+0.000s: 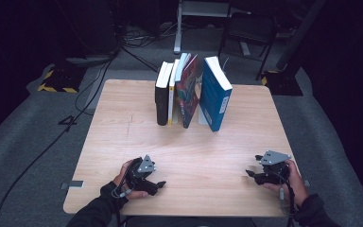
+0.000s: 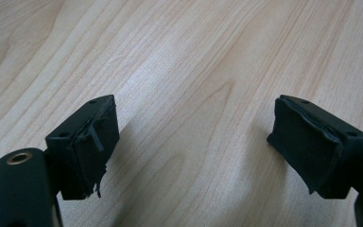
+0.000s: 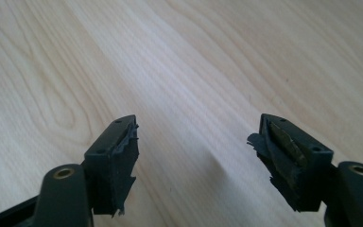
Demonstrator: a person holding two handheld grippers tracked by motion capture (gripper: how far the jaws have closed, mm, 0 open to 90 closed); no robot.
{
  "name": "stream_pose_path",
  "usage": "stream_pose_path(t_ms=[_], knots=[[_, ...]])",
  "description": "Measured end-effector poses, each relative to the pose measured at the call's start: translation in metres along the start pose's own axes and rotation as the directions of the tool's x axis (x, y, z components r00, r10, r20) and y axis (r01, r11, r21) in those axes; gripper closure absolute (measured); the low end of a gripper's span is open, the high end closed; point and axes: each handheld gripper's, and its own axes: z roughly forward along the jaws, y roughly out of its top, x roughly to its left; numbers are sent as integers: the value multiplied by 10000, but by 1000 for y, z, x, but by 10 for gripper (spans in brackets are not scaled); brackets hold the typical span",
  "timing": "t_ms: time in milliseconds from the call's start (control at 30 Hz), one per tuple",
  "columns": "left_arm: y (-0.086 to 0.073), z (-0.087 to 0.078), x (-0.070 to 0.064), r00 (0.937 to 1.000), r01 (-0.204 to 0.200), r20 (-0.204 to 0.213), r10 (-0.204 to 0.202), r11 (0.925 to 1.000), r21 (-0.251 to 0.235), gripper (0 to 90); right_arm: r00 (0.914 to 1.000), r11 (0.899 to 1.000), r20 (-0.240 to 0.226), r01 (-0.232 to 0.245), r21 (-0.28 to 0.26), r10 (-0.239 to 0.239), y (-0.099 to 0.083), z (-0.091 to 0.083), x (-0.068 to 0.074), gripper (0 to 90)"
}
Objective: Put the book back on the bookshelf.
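Observation:
Several books stand upright in a row at the far middle of the wooden table (image 1: 123, 123): a black book (image 1: 162, 99), a thin yellow-spined one (image 1: 171, 97), a red illustrated one (image 1: 189, 92) that leans, and a blue book (image 1: 215, 94) a little apart at the right. My left gripper (image 1: 158, 185) rests low at the near left, held by a hand, open with bare wood between its jaws (image 2: 194, 142). Near the right front edge my right gripper (image 1: 249, 174) is open too, over bare wood (image 3: 196, 156). Both are far from the books.
A white bookend base (image 1: 202, 119) shows between the red and blue books. Beyond the table stand a dark chair (image 1: 248, 33), a desk leg (image 1: 177, 33) and cables (image 1: 94, 85) on the grey carpet. A grey tag (image 1: 73, 184) sticks out at the table's left front edge.

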Motion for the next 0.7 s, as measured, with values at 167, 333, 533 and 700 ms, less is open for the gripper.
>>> stream_pose_path(t_ms=[167, 333, 533, 700], knots=[[0, 0, 0, 10000, 8, -10, -8, 10000, 2, 161, 9997, 9998, -165, -188, -37, 188, -18, -6, -1, 293], [0, 0, 0, 10000, 12, -12, -12, 10000, -4, 162, 9965, 9960, -396, -753, -481, 734, -37, -13, 0, 264], [0, 0, 0, 10000, 13, -24, -13, 10000, -2, 162, 9820, 9812, -854, -1752, -804, 1684, -61, -23, -6, 250], [0, 0, -1, 10000, 76, -64, -76, 10000, -9, 162, 9742, 9717, -946, -2140, -1004, 2048, -73, -29, -7, 234]])
